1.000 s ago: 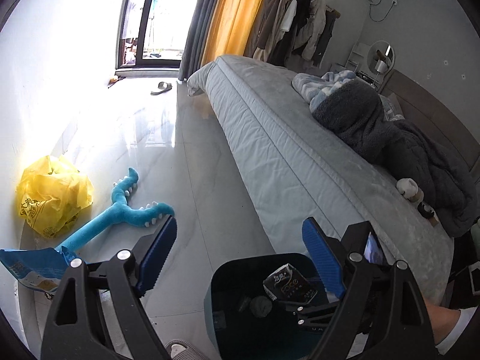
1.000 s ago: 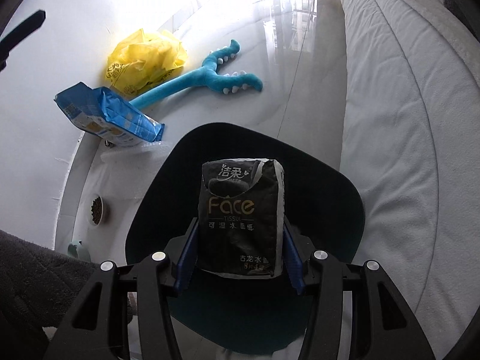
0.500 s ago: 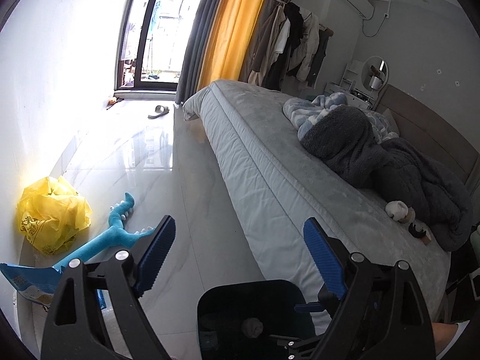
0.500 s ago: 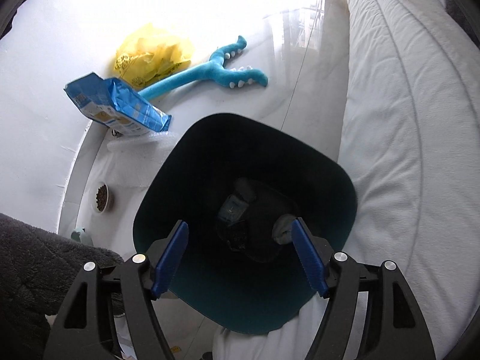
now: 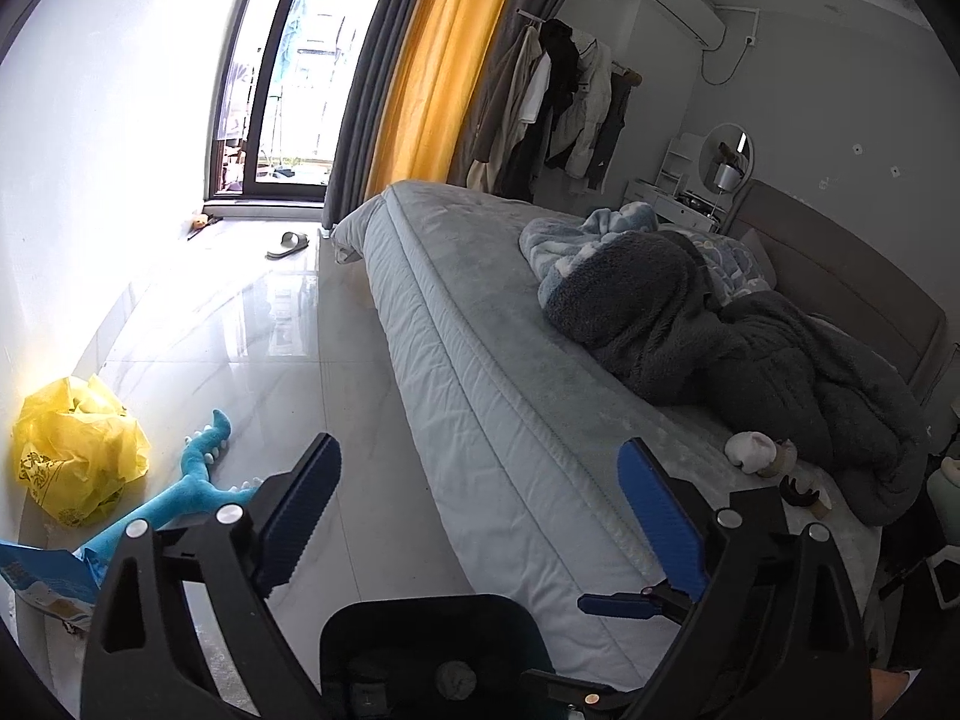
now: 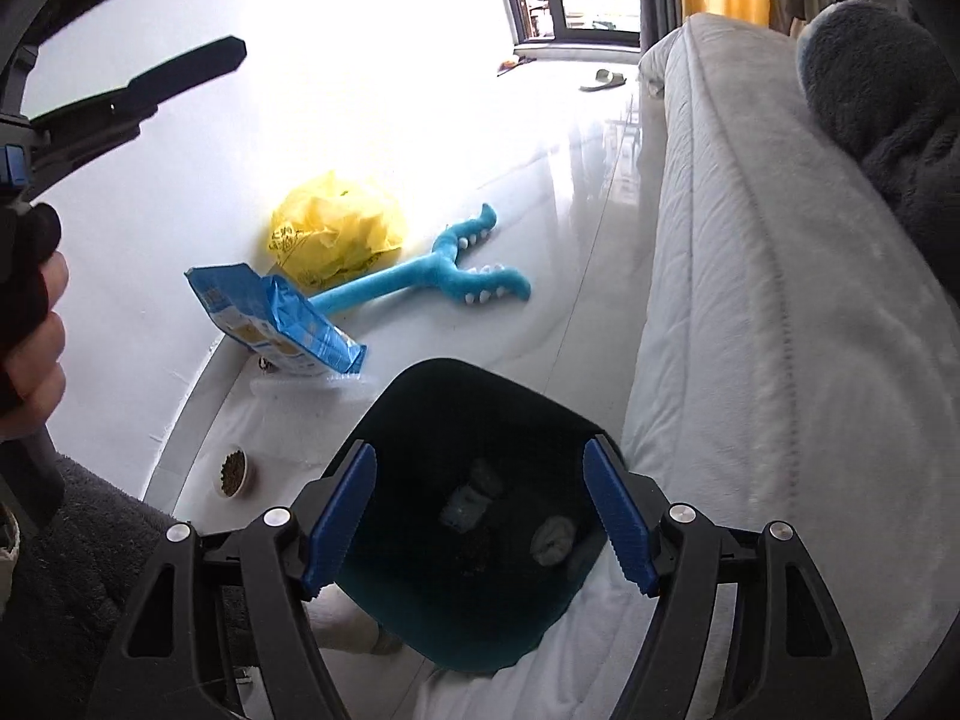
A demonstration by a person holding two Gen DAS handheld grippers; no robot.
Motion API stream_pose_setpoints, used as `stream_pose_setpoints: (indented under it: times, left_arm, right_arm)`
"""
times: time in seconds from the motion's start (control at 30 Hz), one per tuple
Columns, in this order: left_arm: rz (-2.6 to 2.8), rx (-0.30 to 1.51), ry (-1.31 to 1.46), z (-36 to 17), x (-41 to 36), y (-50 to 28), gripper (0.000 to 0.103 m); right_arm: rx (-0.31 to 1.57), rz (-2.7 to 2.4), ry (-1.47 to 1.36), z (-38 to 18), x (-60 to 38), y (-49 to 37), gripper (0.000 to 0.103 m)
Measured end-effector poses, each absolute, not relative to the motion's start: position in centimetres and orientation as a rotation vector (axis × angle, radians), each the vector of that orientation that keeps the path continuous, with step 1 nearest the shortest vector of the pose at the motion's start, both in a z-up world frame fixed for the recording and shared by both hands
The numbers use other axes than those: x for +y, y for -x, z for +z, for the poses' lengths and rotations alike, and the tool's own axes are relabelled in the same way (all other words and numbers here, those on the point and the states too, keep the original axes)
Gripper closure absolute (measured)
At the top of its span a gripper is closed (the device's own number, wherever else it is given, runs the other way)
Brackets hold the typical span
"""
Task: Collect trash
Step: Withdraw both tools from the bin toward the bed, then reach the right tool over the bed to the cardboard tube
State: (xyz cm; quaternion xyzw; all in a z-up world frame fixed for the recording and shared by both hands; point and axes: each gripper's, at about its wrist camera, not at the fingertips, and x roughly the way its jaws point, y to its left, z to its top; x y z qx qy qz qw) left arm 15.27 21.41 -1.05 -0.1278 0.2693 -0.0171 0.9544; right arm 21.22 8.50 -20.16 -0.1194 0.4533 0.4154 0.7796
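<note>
Bin upright, mouth up; both grippers' fingers apart, empty, left opening.

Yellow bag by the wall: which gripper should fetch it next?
Left, probably. The yellow bag lies on the left gripper's side, its jaws opening with nothing between them. The right gripper, also empty, hangs over the bin beside the bed.

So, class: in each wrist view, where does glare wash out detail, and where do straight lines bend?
Left wrist view: the wall left of the window is blown out, and the bed edge bows. Right wrist view: glare whitens the floor behind the yellow bag; the trash bin interior is dark.
</note>
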Motion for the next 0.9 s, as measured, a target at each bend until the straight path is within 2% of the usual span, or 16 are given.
stream_pose_setpoints:
  times: [0.27,0.9]
  left_arm:
    - [-0.084,0.535,0.203,-0.2,17.0,-16.5,0.007]
    - [-0.202,0.571,0.204,-1.2,8.2,-19.7,0.007]
  right_arm:
    - [0.878,0.832,0.176,-17.1,3.6,-22.9,0.030]
    - [0.775,0.622,0.122,-15.0,-8.9,-24.2,0.030]
